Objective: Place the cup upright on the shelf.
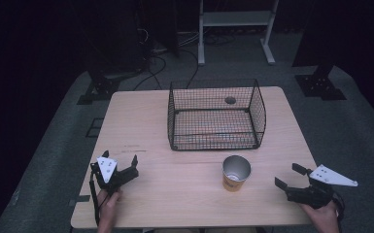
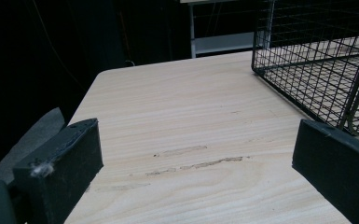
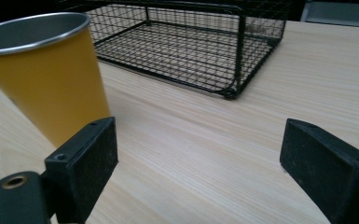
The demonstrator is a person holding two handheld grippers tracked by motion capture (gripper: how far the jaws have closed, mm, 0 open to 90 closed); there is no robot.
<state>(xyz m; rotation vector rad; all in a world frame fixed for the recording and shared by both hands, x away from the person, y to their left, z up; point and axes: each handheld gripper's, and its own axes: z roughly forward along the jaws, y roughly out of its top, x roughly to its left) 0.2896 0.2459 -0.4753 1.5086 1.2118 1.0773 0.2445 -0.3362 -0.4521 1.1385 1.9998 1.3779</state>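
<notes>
Yellow metal cup [image 1: 235,173] with a shiny silver rim stands upright on the table, near the front edge and a bit right of the middle. It is the thing closest to the right tongs [image 1: 288,176]. Those black tongs are spread wide and hold nothing. They sit low over the table at the front right, with their tips turned toward the cup but not touching it. In the right gripper view the cup [image 3: 46,70] shows just past one jaw, with bare wood between the two jaws.

The left tongs [image 1: 120,159] are at the front left, also spread wide and holding nothing. A hand [image 1: 108,201] grips them from below. They are well apart from the cup.

Behind the cup sits a black wire basket [image 1: 216,116] with mesh walls. It is close to the cup but not touching it, and it has nothing inside. Everything rests on the light wooden table [image 1: 165,194], which has a few faint scuff marks [image 2: 196,161] near the left tongs.
</notes>
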